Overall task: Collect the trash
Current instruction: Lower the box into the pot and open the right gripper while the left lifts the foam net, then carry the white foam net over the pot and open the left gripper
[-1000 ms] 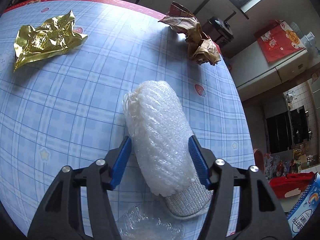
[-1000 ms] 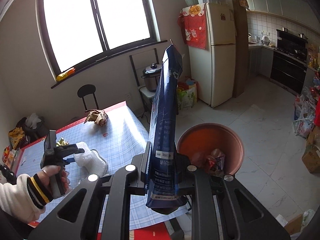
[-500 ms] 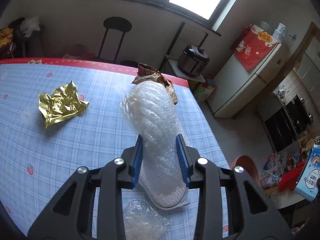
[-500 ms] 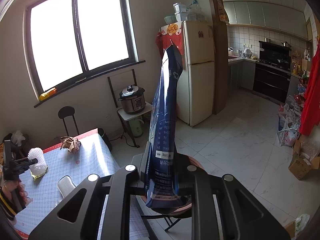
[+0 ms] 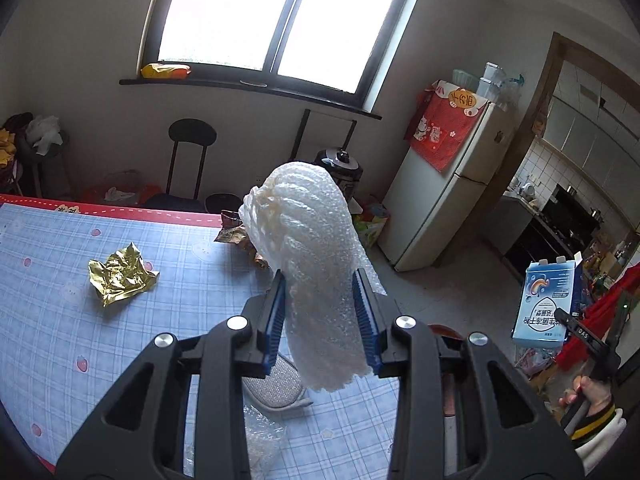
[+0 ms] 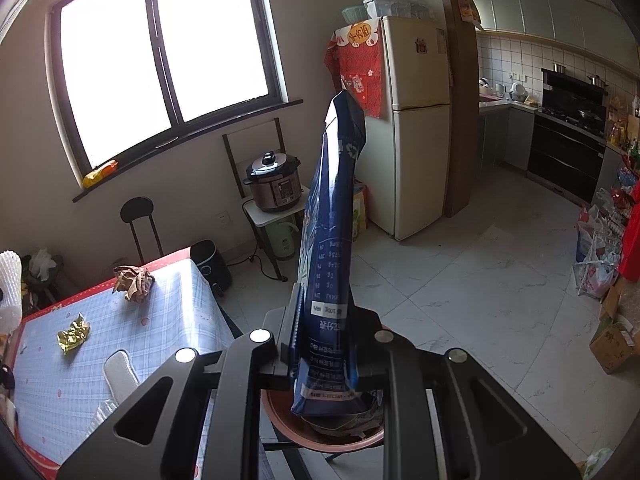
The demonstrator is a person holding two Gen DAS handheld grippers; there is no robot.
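Note:
My left gripper [image 5: 322, 316] is shut on a white bubble-wrap roll [image 5: 316, 256] and holds it upright above the blue checked table [image 5: 80, 340]. The roll also shows at the left edge of the right wrist view [image 6: 10, 292]. My right gripper [image 6: 326, 332] is shut on a flattened dark blue box [image 6: 332, 248], held upright above a brown-red bin [image 6: 328, 440] that has trash in it. The box's light blue face shows in the left wrist view [image 5: 546, 306]. Gold foil [image 5: 120, 280] and a crumpled brown wrapper [image 6: 134, 282] lie on the table.
A silver insole [image 6: 120, 376] and clear plastic film [image 5: 264, 444] lie near the table's front. A black chair [image 5: 190, 160], a pressure cooker on a stand [image 6: 274, 184] and a fridge [image 6: 416, 120] stand beyond the table. Cartons and bags line the right wall.
My left gripper closed on the bubble-wrap roll and lifted it off the table, tilting upward. My right gripper kept the blue box and moved over the bin.

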